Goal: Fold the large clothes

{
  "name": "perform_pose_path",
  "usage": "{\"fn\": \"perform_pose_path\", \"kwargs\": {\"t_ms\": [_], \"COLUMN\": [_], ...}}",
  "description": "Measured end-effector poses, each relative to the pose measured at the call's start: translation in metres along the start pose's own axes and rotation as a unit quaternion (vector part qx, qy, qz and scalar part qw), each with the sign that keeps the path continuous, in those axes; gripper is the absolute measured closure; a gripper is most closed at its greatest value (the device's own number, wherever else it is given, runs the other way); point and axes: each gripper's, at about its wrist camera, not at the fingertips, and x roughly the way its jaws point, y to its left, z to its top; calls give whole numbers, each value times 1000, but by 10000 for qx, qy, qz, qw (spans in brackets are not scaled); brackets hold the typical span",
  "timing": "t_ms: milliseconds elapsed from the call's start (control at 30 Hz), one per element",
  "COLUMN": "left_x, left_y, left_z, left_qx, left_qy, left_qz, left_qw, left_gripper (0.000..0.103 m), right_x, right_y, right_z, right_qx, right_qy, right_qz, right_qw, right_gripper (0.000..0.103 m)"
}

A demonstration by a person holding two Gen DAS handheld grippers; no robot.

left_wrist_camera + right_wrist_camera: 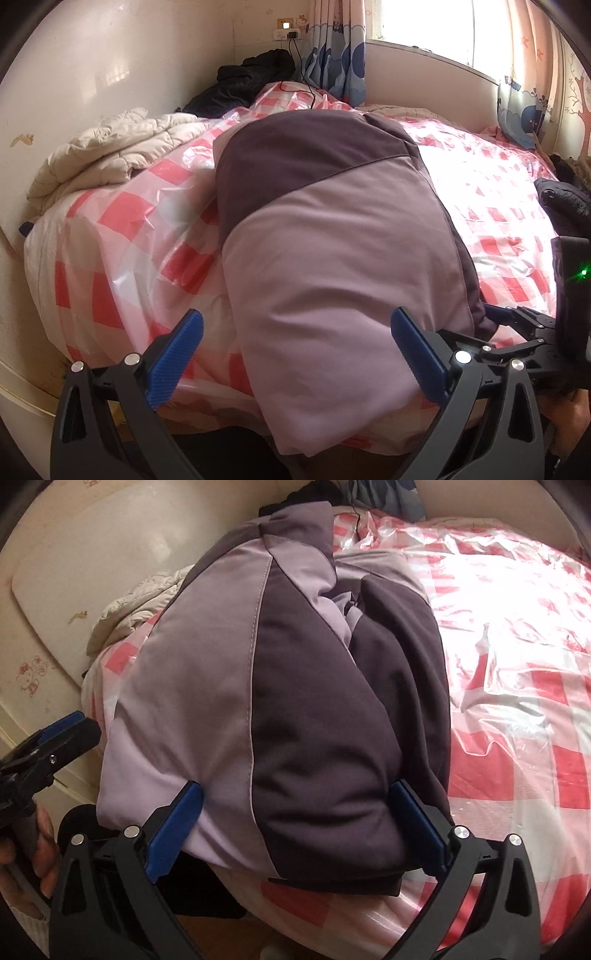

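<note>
Jacket (332, 236), lilac w/ dark purple panels, lies folded into a long bundle on the bed (122, 236), which has a pink-and-white checked plastic sheet over it. Near end of jacket hangs a bit over the bed's front edge.

Left gripper (295, 360) is spread wide; its blue pads (176, 360) sit either side of jacket's near lilac end, w/ the fabric betw. them but not pinched. Right gripper (295, 829) is likewise spread wide at jacket's (258, 701) near end, pads (419, 827) flanking the dark purple part and nothing clamped. Can't tell for sure if either pad touches cloth.

In left wrist view, right gripper (517, 325) shows just right of jacket's near corner. In right wrist view, left gripper (55, 738) sits left of jacket, off the bed edge, w/ a hand (26, 853) on its handle.

Cream quilted coat (110, 151) is bunched left of jacket, by the wall. Black garment (247, 81) lies beyond jacket's far end, near a wall socket (286, 29) and curtains (336, 55).
</note>
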Motion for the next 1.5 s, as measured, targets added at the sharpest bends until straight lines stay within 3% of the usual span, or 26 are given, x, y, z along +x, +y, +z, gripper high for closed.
{"fn": "perform_pose_path", "kwargs": {"t_ms": [67,133,200,233,300,333,433,467,533,600,633,700,767,833,867,933,967,1033,1067,1200,1267,1300,1367,1400,1467,1500], "left_x": [2,0,-5,-6,-10,-11,-8,-1,19,45,57,63,61,54,51,57,62,67,69,62,52,48,45,40,28,21], "left_y": [3,11,19,21,25,25,13,5,-8,-24,-34,-52,-67,-77,-84,-98,-110,-124,-125,-113,-107,-103,-93,-88,-73,-65], "left_z": [-1,-4,-2,1,13,20,44,53,66,72,72,69,66,63,59,49,39,28,29,39,38,37,37,37,36,34], "left_qx": [-152,-344,-425,-431,-465,-459,-258,-144,59,307,442,801,1092,1304,1505,1950,2283,2684,2665,2322,2145,2039,1883,1784,1485,1351], "left_qy": [156,247,206,176,59,10,-184,-186,16,369,595,608,628,664,693,776,774,667,660,691,656,616,590,585,509,469], "left_qz": [-174,-341,-310,-280,-288,-316,-341,-303,-296,-458,-620,-478,-504,-552,-639,-526,-361,-118,-102,-363,-491,-550,-654,-734,-927,-944], "left_qw": [9996,9985,9984,9985,9985,9984,9989,9993,9995,9978,9953,9938,9908,9877,9841,9763,9698,9609,9615,9695,9733,9755,9781,9795,9832,9852], "left_gripper": [6,6,6,6,6,6,6,6,6,6,6,6,6,7,7,7,7,7,7,7,7,7,7,7,7,7], "right_x": [6,0,-19,-27,-35,-35,-24,-23,-30,-39,-43,-50,-53,-54,-52,-37,-24,-7,-9,-58,-67,-64,-49,-29,22,34], "right_y": [-6,-23,-50,-65,-87,-91,-95,-94,-88,-78,-73,-69,-73,-73,-74,-80,-89,-111,-116,-91,-75,-70,-64,-65,-73,-73], "right_z": [0,-16,-14,-14,-13,-12,-13,-12,-9,-3,-2,-1,-4,-12,-17,-31,-41,-60,-62,-30,-8,3,21,24,13,10], "right_qx": [185,723,1460,1826,2224,2284,2472,2458,2395,2304,2241,2171,2239,2219,2194,2253,2410,3080,3211,2245,1877,1799,1681,1751,1936,1766], "right_qy": [169,195,-97,-268,-326,-263,8,29,-137,-349,-425,-495,-463,-447,-399,-41,142,396,294,-695,-940,-940,-810,-489,363,410], "right_qz": [224,787,1607,1800,1656,1570,1949,1893,1923,2282,2552,3065,3634,3878,3826,3210,2964,2945,2841,1847,1728,1923,2421,2569,2346,2264], "right_qw": [9994,9941,9761,9662,9602,9605,9492,9507,9516,9453,9396,9255,9031,8935,8966,9199,9240,9038,9029,9543,9623,9601,9521,9492,9519,9570], "right_gripper": [6,6,6,6,6,6,6,6,6,6,6,6,6,6,6,6,6,6,6,6,6,6,6,6,7,7]}}
